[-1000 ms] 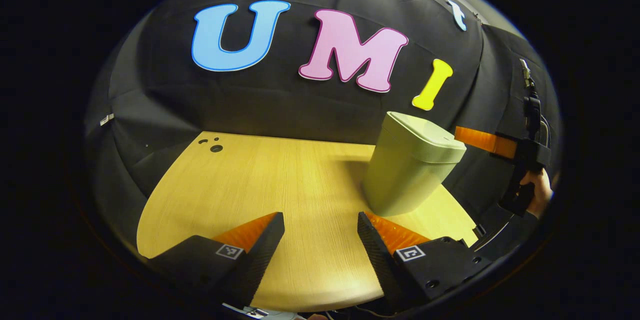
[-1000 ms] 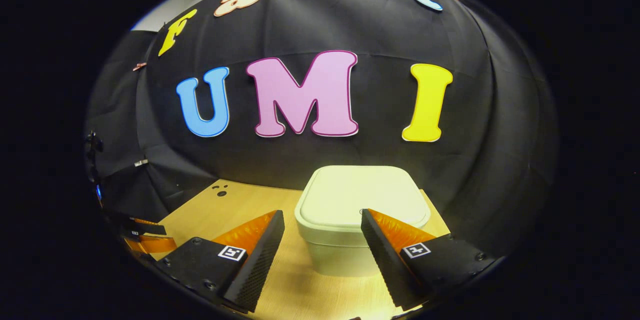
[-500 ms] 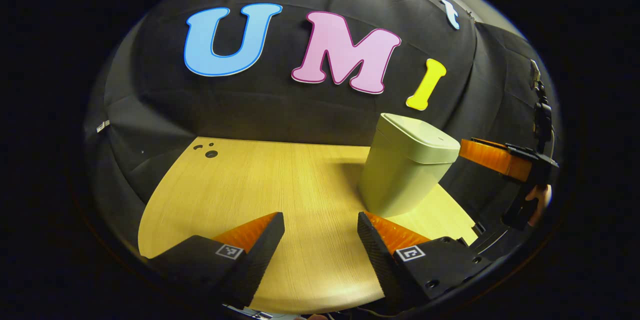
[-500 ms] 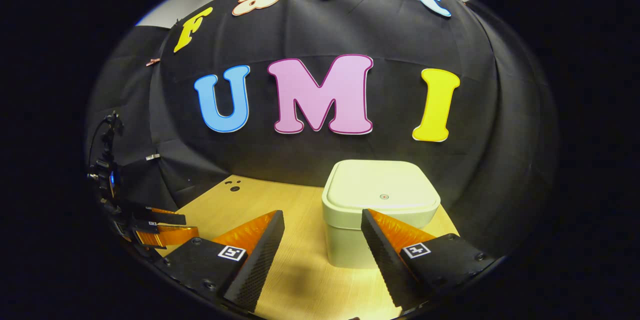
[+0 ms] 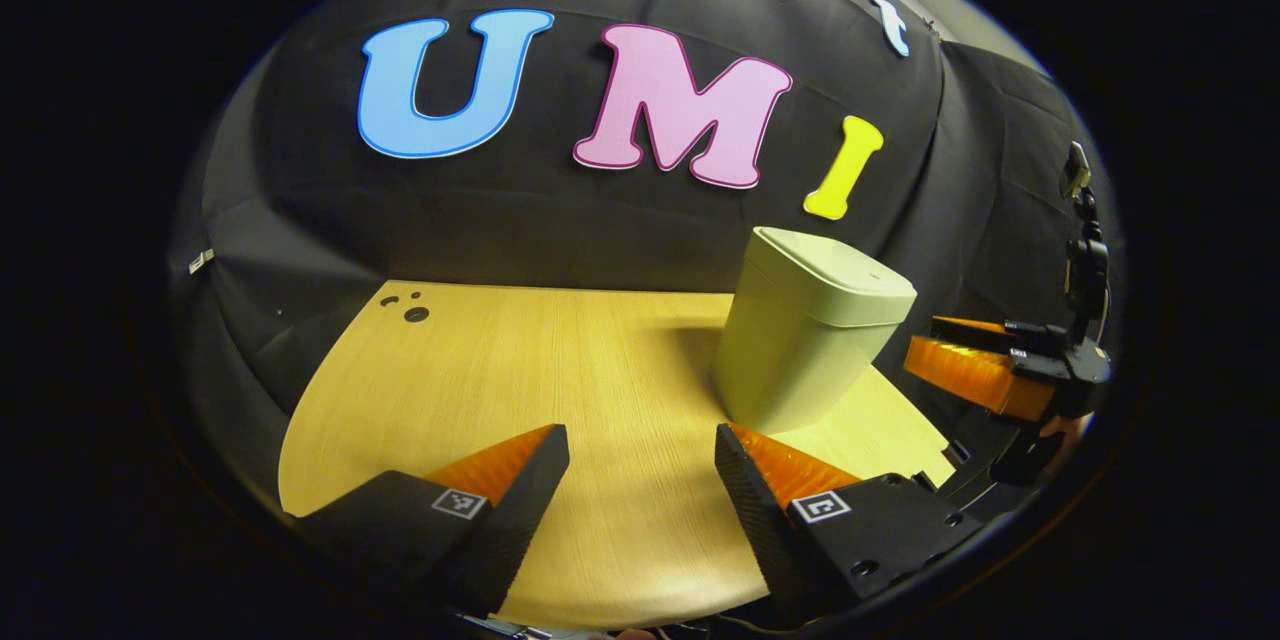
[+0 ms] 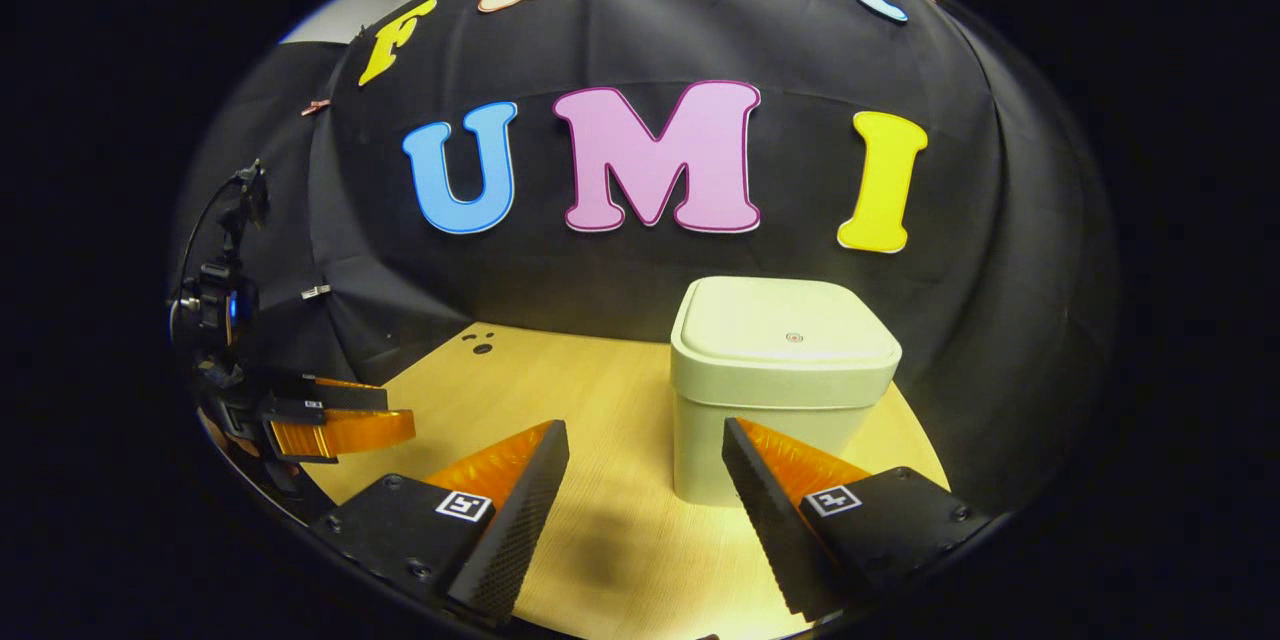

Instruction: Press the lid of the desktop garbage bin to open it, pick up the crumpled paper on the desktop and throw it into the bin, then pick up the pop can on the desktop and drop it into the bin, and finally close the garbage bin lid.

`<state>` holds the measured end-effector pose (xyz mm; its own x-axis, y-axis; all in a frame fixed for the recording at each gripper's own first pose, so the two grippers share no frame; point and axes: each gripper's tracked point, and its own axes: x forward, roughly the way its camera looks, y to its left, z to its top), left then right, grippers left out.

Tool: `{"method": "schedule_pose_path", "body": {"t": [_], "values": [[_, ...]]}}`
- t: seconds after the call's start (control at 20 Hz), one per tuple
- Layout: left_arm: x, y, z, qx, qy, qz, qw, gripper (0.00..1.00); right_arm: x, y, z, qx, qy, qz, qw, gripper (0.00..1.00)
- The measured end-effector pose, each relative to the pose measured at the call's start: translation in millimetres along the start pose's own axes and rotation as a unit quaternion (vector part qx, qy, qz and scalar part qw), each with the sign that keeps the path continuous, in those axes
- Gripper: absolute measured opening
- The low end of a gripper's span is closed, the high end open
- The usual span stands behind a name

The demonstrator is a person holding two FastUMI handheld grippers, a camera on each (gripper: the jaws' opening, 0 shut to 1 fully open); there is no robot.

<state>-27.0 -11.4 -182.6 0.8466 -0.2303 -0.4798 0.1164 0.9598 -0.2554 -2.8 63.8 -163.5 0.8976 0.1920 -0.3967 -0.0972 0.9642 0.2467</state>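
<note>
Pale-green desktop garbage bin [image 6: 785,375], lid [image 6: 785,332] down, stands on the wooden desktop [image 5: 560,370]; right gripper [image 6: 645,480] before it, left gripper [image 5: 640,475] beside it, both spread wide, holding nothing.

Bin [image 6: 785,380] on table [image 6: 590,400], seemingly near back edge.

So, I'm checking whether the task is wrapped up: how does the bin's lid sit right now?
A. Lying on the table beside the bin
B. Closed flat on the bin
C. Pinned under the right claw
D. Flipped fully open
B: the lid lies flat and flush on the bin, with the right claw open and clear of it.
</note>
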Motion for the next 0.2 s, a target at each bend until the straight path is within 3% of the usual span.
{"method": "schedule_pose_path", "body": {"t": [0.2], "values": [[0.2, 0.4, -1.4, 0.004, 0.003, -0.001, 1.0, 0.95, 1.1, 0.6, -13.6, 0.0, 0.015, 0.001, 1.0, 0.98]]}}
